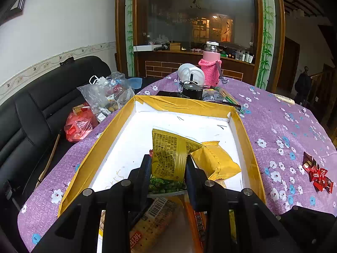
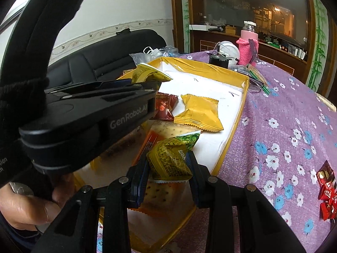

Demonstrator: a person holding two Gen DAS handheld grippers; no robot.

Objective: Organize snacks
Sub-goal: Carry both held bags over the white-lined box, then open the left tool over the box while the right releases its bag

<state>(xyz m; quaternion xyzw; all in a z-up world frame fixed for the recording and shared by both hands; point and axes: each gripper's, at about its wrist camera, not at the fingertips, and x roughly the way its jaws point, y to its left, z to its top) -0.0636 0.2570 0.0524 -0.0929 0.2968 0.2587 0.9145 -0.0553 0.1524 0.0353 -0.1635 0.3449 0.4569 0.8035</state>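
While both jaws hold green-pea packets over the yellow tray (image 2: 229, 130), our right gripper (image 2: 169, 164) pinches one packet (image 2: 168, 160) low in frame, our left gripper (image 1: 168, 166) another (image 1: 168, 158). Beyond lie crackers (image 2: 168, 129), a yellow pouch (image 2: 200, 111); red candies (image 2: 326, 194) wait at the desk's right edge.

A home living room: black sofa (image 1: 42, 109), floral-clothed table (image 1: 284, 130).
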